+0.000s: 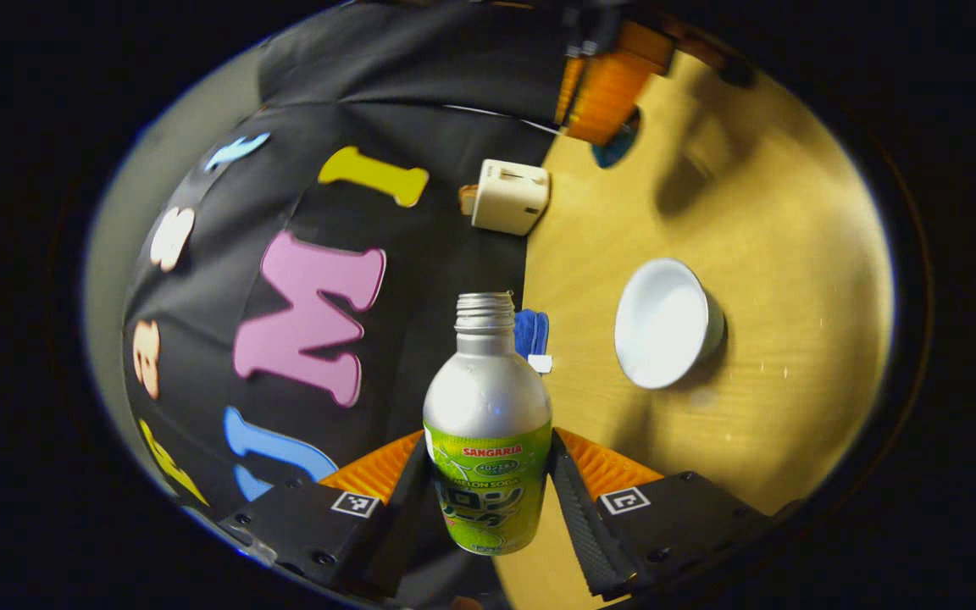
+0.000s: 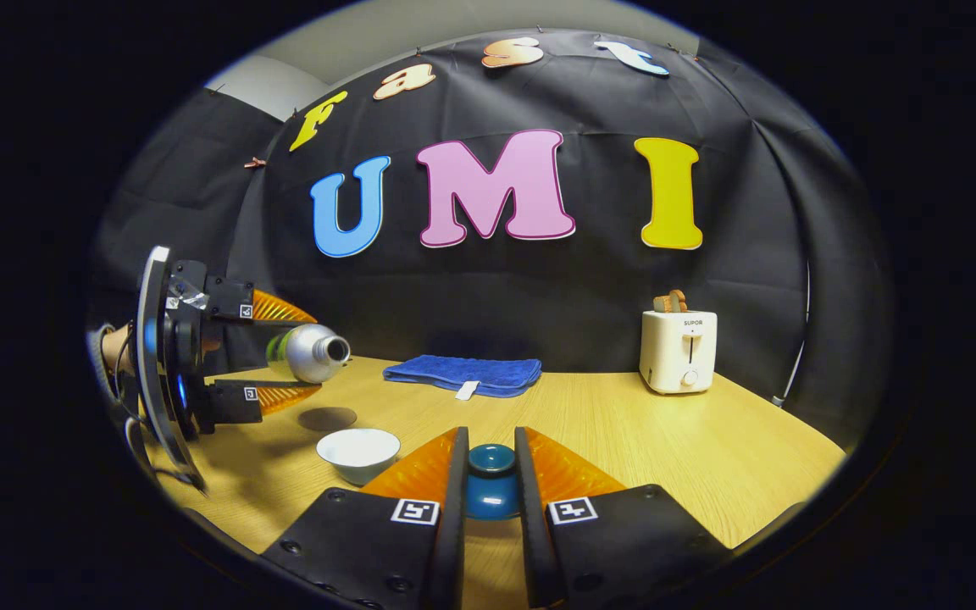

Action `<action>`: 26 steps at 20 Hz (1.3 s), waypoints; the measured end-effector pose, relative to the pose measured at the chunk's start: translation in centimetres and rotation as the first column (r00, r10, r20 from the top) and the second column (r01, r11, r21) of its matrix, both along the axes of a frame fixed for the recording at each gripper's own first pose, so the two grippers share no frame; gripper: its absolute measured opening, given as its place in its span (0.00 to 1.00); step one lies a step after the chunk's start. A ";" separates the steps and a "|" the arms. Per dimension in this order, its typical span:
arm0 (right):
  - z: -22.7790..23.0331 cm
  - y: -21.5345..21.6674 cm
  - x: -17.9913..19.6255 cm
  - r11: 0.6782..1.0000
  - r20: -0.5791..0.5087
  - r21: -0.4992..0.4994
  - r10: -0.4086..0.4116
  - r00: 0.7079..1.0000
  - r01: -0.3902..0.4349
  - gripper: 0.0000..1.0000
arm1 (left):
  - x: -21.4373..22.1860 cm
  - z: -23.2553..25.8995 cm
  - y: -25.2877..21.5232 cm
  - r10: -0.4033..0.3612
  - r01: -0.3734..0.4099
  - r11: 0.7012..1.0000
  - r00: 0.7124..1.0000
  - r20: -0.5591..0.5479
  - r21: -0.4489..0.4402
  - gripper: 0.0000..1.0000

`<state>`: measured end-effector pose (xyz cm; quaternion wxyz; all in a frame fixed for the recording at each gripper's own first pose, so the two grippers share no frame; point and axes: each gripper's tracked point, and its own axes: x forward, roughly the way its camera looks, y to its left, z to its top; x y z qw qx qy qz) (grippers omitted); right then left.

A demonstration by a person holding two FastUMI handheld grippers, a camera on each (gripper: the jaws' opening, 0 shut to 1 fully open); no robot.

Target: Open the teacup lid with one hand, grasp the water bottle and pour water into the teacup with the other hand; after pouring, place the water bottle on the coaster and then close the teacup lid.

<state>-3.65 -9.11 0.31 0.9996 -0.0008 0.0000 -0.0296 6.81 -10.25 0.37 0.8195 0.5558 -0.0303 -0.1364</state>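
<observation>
tipped sideways above the table [image 2: 674, 440], capless bottle [image 1: 488, 424] clamped between the left gripper [image 1: 488, 500] fingers, near the open white cup [image 2: 359, 451]. pinched in the right gripper [image 2: 488, 474], blue lid [image 2: 490, 483]. behind, towel [image 2: 463, 373] and toaster [image 2: 679, 349].

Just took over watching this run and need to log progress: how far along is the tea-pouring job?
Done: the blue teacup lid is off, pinched in the right claw, leaving the white bowl-shaped teacup open. In hand: the left claw grips the capless silver-and-green water bottle, tipped sideways near the cup; no water visibly flowing. Left: pouring, setting the bottle on a coaster, closing the lid.
</observation>
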 end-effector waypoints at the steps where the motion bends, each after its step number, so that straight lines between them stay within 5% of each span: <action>1: 0.0 0.0 0.0 1.000 0.000 0.000 0.000 1.000 0.000 0.32 | -0.2 -0.1 -0.1 -0.003 0.001 0.994 1.000 -0.023 -0.112 0.79; 3: 0.0 0.0 0.0 1.000 0.000 0.000 0.000 1.000 0.000 0.32 | -0.3 -0.4 -0.7 -0.012 -0.010 0.944 0.998 -0.063 -0.331 0.79; 7: 0.0 0.0 0.0 1.000 0.000 0.000 -0.002 1.000 0.002 0.32 | 0.6 0.2 -0.8 -0.058 -0.029 0.726 0.993 -0.103 -0.687 0.79; 10: 0.0 0.0 0.0 1.000 0.000 -0.001 -0.002 1.000 0.002 0.32 | 0.2 -0.5 -0.6 -0.062 -0.056 0.578 0.992 -0.113 -0.814 0.79; 12: 0.0 0.0 0.0 1.000 0.000 -0.001 -0.002 1.000 0.002 0.32 | 0.1 -1.2 -0.7 -0.044 -0.087 0.521 0.991 -0.128 -0.849 0.79; 17: 0.1 0.0 0.0 1.000 0.001 -0.001 -0.007 1.000 0.007 0.32 | 0.5 -1.6 -1.1 -0.042 -0.112 0.453 0.988 -0.147 -0.884 0.79; 26: 0.0 0.3 0.2 1.000 0.001 0.000 0.001 1.000 -0.001 0.32 | 0.1 -2.1 -0.4 0.006 -0.163 0.442 0.984 -0.179 -0.882 0.85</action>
